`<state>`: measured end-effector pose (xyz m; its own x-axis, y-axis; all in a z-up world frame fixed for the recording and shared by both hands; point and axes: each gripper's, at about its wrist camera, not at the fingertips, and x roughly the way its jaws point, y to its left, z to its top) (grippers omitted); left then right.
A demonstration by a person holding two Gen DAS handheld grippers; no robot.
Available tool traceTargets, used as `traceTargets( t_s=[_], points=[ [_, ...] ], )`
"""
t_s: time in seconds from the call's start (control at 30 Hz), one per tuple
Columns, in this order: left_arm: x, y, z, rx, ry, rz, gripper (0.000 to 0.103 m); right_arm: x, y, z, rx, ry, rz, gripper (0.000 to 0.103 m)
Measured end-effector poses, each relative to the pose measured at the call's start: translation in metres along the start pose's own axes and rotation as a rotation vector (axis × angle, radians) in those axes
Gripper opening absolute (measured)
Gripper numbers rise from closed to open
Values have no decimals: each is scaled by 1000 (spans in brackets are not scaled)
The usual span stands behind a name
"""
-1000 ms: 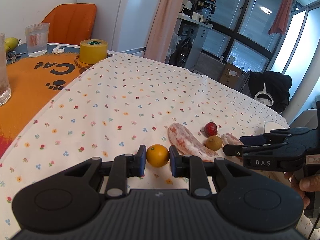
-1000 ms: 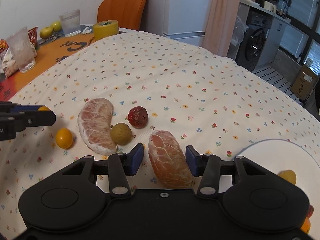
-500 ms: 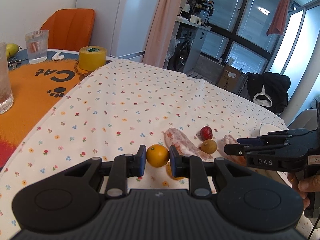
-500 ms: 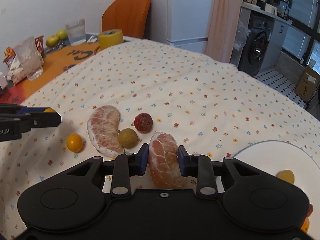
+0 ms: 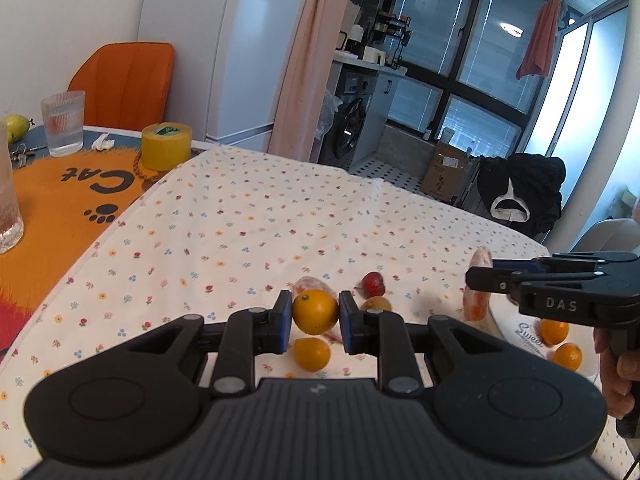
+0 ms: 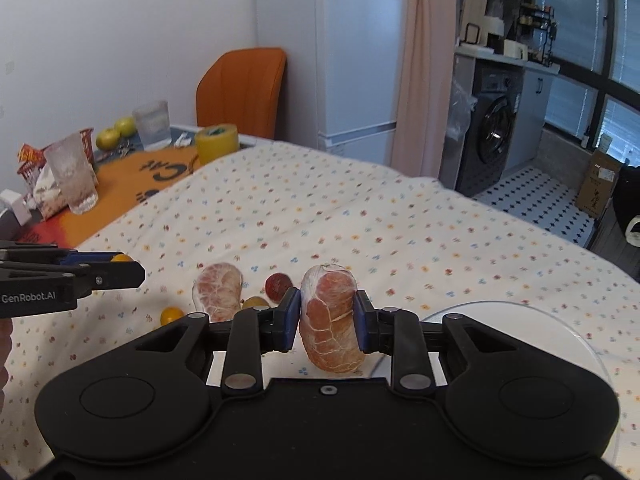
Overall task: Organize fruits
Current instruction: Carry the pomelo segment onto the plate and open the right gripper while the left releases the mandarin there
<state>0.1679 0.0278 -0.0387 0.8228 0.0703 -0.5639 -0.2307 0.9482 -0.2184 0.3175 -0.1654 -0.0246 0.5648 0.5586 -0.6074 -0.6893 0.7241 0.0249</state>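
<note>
Here your left gripper (image 5: 315,312) has its jaws pinching a small orange (image 5: 315,311), lifted clear of the surface (image 5: 260,220), with another small orange (image 5: 312,354) lying on the floral cloth below it. Your right gripper (image 6: 328,316) has its jaws pinching a peeled pomelo segment (image 6: 330,324), held up beside the clear plate (image 6: 520,312). A second pomelo segment (image 6: 218,290), a red lychee (image 6: 277,286) and a yellowish-brown fruit (image 6: 255,303) lie on the cloth beyond.
</note>
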Motion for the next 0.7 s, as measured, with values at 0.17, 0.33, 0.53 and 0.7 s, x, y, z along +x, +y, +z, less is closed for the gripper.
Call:
traceTargets(
  t_s=[0.17, 0.33, 0.53, 0.7],
  points=[
    [-3, -12, 2, 17, -12, -16, 23, -18, -12, 0, 18, -29, -25, 26],
    [-4, -30, 2, 37, -21, -47, 23, -35, -28, -8, 46, -45, -63, 26],
    [0, -57, -1, 70, -17, -92, 23, -54, -51, -21, 85, -53, -106, 26],
    [6, -80, -5, 95, -9, -131, 23, -70, -71, -31, 107, -60, -149, 26]
  ],
)
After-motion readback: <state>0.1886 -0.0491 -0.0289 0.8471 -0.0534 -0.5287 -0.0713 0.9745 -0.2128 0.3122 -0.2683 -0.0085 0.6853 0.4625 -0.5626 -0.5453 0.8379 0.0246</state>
